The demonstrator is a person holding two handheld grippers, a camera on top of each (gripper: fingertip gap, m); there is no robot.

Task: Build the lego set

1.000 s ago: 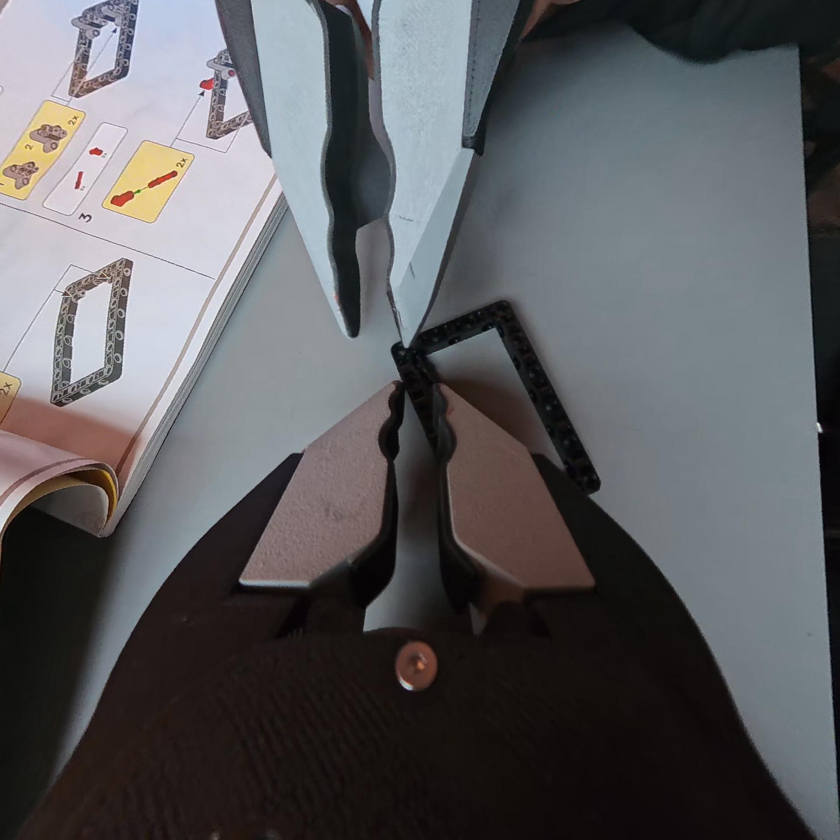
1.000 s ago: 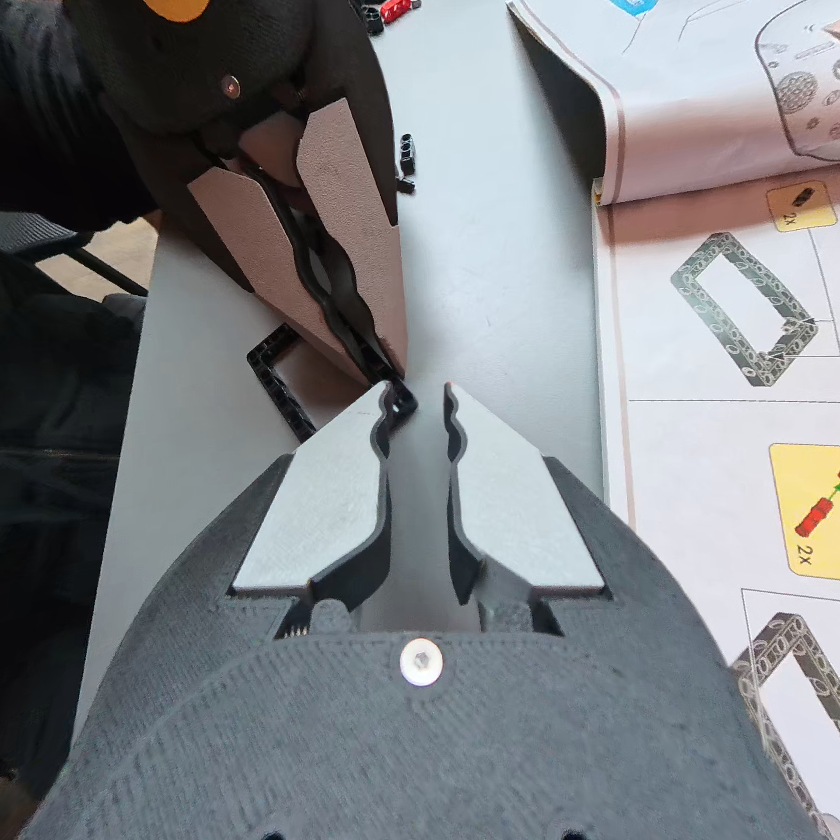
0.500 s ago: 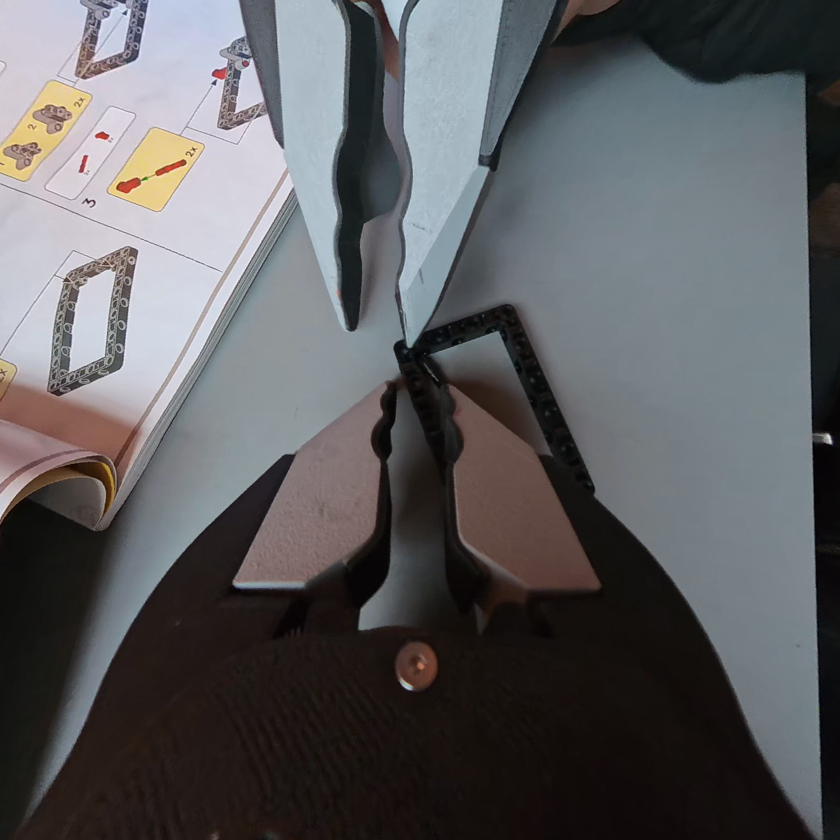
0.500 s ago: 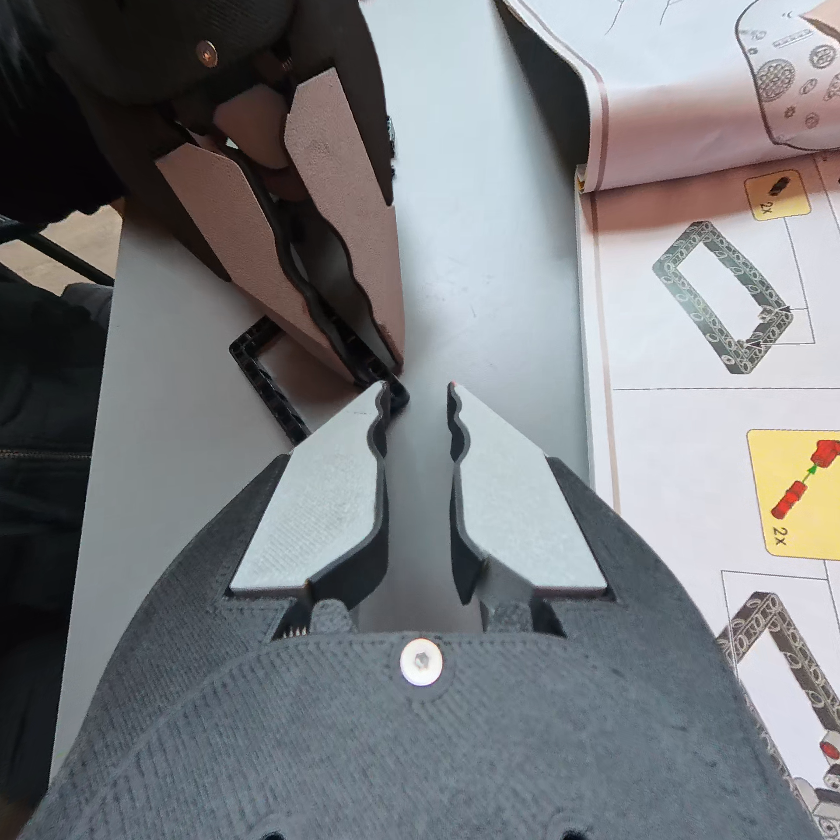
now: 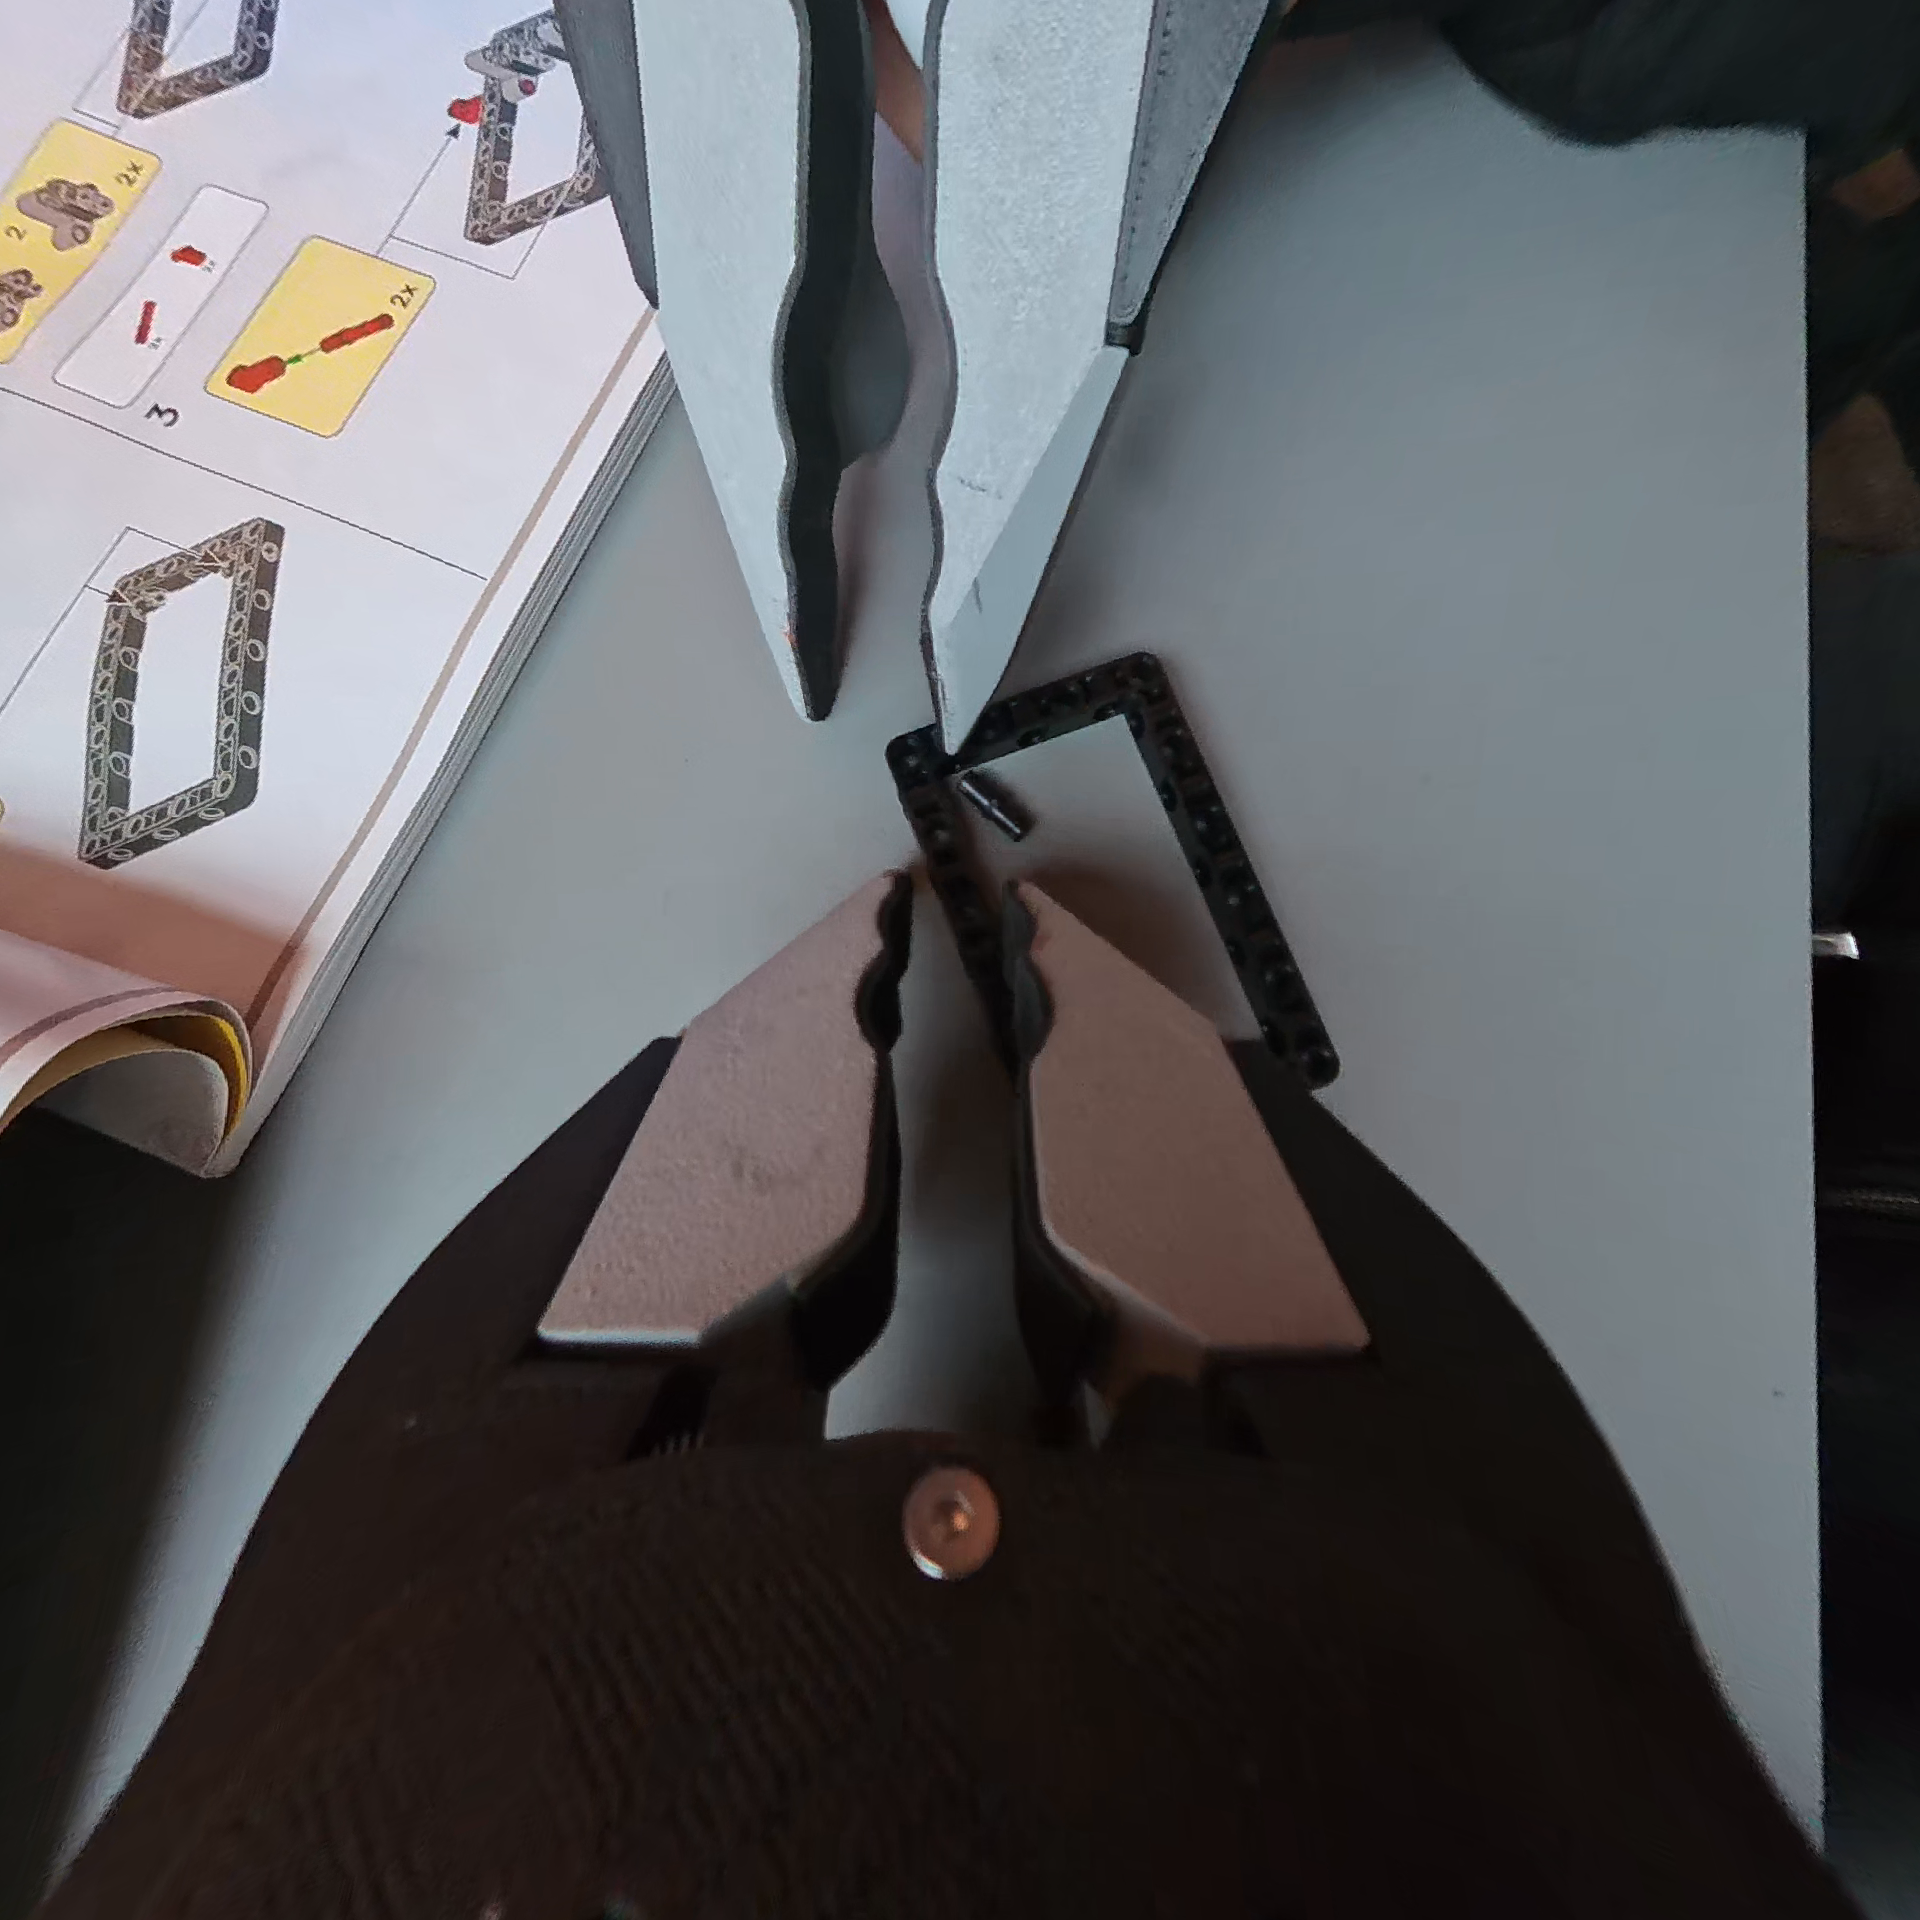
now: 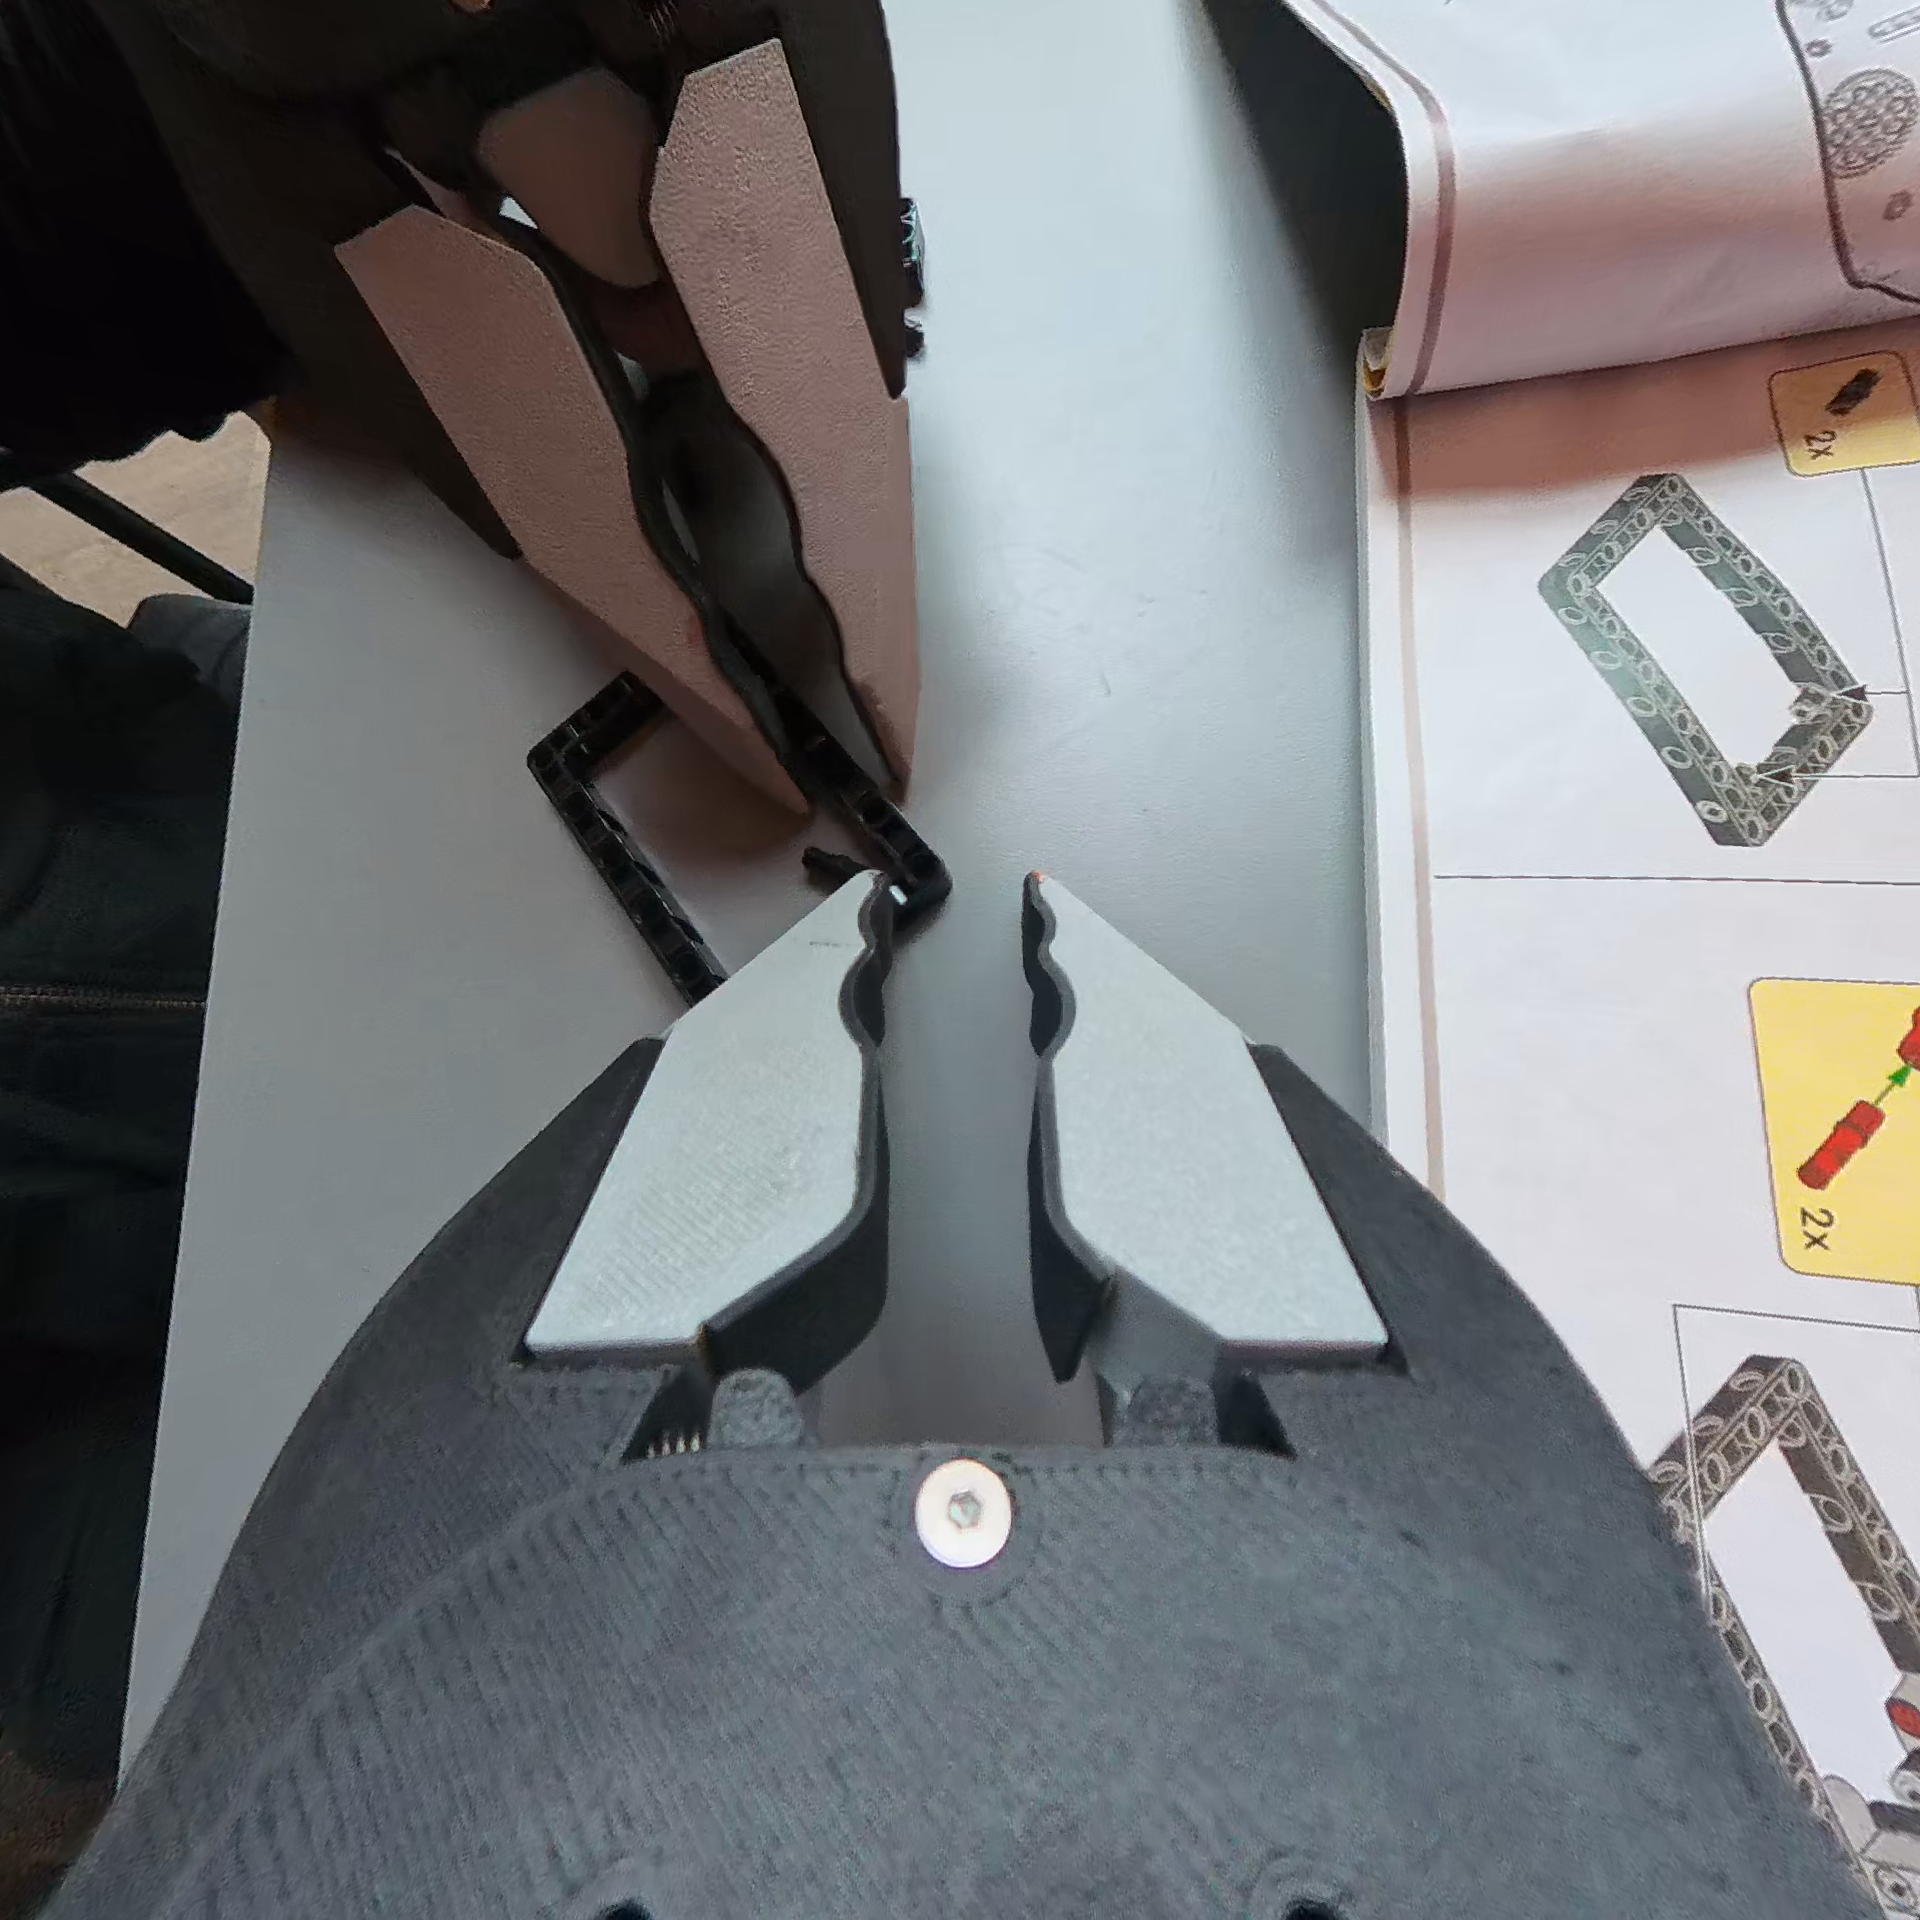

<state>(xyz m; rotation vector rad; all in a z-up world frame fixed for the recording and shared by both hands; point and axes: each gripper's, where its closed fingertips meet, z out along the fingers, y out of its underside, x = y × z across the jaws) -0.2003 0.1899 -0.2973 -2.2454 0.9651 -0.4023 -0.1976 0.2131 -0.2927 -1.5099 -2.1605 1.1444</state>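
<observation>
Grey worktop, narrow, with an open instruction booklet overhanging one long edge. Left gripper, brown-faced fingers: jaws slightly apart, one long side of the black lego frame lying between them against one finger; whether it is truly clamped cannot be told. Frame lies flat near the opposite long edge of the worktop. Right gripper, pale grey fingers: jaws apart, nothing between them; one fingertip touches the frame's near corner. Small black pin lies loose inside the frame, just beside that corner.
</observation>
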